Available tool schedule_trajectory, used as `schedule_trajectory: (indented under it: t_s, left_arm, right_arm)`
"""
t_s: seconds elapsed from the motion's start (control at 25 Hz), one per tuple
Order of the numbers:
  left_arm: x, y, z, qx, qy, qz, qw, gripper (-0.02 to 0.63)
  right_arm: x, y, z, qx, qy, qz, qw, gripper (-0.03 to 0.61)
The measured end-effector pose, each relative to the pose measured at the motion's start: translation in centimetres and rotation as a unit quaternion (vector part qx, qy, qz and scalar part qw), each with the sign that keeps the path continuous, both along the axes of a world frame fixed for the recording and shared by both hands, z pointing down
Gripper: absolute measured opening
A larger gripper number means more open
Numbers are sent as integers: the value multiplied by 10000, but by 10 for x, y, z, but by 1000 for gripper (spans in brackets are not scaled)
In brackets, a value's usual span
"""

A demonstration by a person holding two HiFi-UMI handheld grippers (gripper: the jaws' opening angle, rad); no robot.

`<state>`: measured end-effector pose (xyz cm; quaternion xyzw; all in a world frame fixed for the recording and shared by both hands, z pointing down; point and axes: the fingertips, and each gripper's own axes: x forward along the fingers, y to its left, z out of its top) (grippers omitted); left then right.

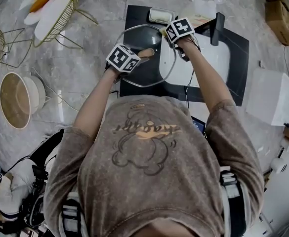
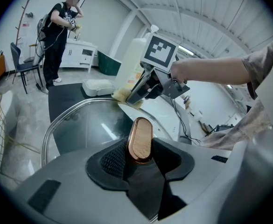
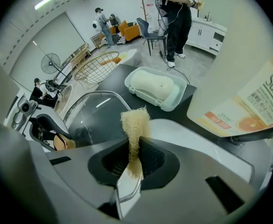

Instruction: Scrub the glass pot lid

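The glass pot lid (image 1: 143, 63) is held tilted over the black counter beside the white sink (image 1: 208, 58). My left gripper (image 1: 140, 55) is shut on the lid's wooden knob (image 2: 140, 139), which stands copper-rimmed between the pads. In the left gripper view the pane (image 2: 87, 129) spreads ahead. My right gripper (image 1: 167, 34) is shut on a pale yellow scrub pad (image 3: 135, 125), whose frayed end sticks out past the jaws. The pad (image 2: 122, 95) rests at the lid's far rim. In the right gripper view the lid (image 3: 94, 113) lies to the left and its edge runs under the jaws.
A white soap tray (image 1: 161, 16) sits at the counter's back, and a big detergent bottle (image 3: 248, 92) stands next to it. On the floor to the left are a wire basket (image 1: 60, 14) and a bowl (image 1: 16, 100). A white box (image 1: 272, 95) stands right. A person (image 2: 59, 36) stands far off.
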<state>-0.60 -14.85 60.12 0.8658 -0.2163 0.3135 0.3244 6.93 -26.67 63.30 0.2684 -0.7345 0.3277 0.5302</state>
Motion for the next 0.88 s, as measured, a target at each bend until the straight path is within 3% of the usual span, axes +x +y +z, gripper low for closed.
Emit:
schedule_trajectory:
  t_s: [0.88]
  left_arm:
    - [-2,1,-1,37,63,33,10000,181]
  right_arm:
    - [-51,-19,-5,286,175,-569,9978,48]
